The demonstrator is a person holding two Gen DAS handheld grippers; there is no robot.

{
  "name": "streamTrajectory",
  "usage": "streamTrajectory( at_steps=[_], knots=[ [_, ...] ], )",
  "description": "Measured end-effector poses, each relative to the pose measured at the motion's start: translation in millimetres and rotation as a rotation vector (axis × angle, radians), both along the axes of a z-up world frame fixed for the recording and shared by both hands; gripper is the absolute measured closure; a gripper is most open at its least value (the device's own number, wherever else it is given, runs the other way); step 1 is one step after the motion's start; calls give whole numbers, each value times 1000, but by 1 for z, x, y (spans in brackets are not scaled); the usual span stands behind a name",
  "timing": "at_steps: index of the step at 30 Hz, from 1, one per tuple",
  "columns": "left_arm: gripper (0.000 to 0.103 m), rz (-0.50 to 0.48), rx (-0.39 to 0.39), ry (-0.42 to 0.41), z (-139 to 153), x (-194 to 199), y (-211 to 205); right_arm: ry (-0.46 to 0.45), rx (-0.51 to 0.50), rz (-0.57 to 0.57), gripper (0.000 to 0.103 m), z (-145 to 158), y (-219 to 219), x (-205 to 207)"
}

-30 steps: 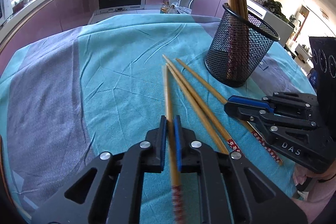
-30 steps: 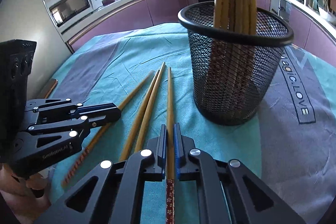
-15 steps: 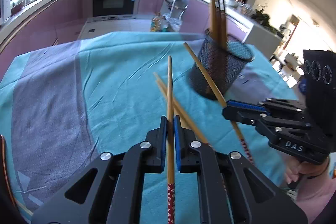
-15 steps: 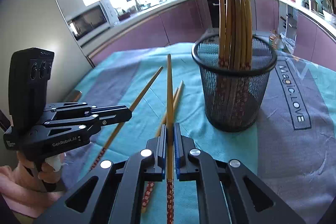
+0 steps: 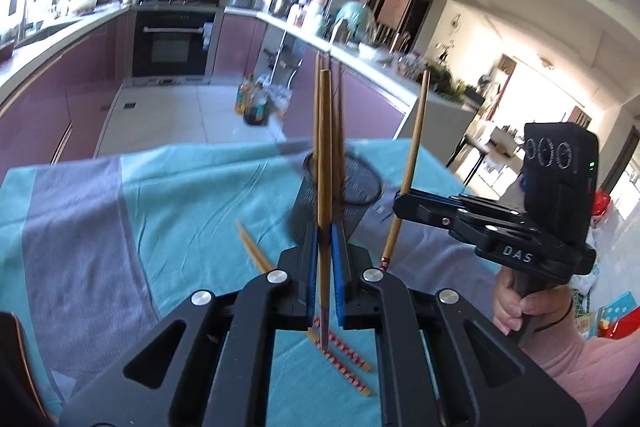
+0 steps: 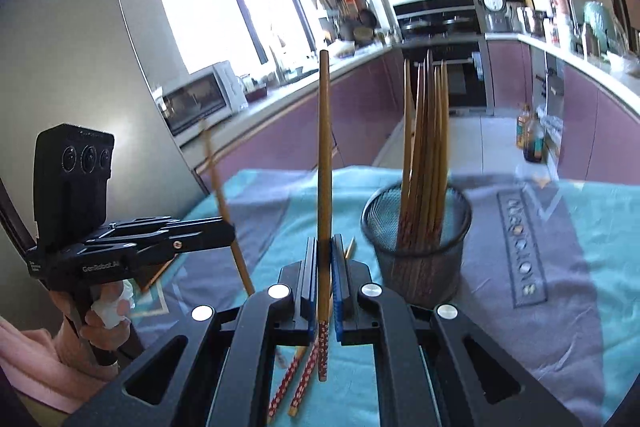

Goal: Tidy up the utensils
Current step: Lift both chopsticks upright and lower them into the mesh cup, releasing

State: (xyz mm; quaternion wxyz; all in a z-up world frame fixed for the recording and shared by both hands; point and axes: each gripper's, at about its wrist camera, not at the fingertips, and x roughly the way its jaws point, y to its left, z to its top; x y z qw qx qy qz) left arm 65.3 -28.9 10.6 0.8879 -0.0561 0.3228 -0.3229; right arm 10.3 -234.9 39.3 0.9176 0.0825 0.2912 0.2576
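My left gripper [image 5: 325, 255] is shut on a wooden chopstick [image 5: 325, 155] and holds it upright above the table. My right gripper [image 6: 325, 267] is shut on another chopstick [image 6: 324, 155], also upright. Each gripper shows in the other's view: the right gripper [image 5: 402, 205] beside the cup, the left gripper [image 6: 228, 231] at the left. The black mesh cup [image 6: 420, 251] stands on the teal cloth with several chopsticks in it; it also shows in the left wrist view [image 5: 356, 187], just beyond my left fingers. Two chopsticks [image 6: 298, 379] lie on the cloth below the grippers.
The table wears a teal and grey cloth [image 5: 160, 211]. Kitchen counters, an oven [image 5: 172, 43] and a microwave [image 6: 200, 99] lie beyond the table's far edge. Bottles [image 5: 252, 103] stand on the floor.
Both grippers have lifted their chopsticks off the cloth and tilted them from lying flat to nearly upright. Both have risen above the table near the cup.
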Motion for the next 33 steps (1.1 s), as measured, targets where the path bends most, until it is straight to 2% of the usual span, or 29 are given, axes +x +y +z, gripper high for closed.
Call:
streamTrajectory(
  at_steps=[11, 18, 28, 33],
  knots=[
    [96, -3, -85, -83, 52, 25, -11, -120, -2, -49, 97, 44, -14, 13],
    [96, -10, -105, -115, 76, 37, -21, -165, -16, -67, 97, 60, -17, 23],
    [96, 0, -60, -180, 100, 43, -41, -189, -57, -114, 97, 67, -18, 41],
    [96, 0, 12, -160, 87, 50, -55, -142, -68, -122, 97, 53, -16, 58]
  ],
)
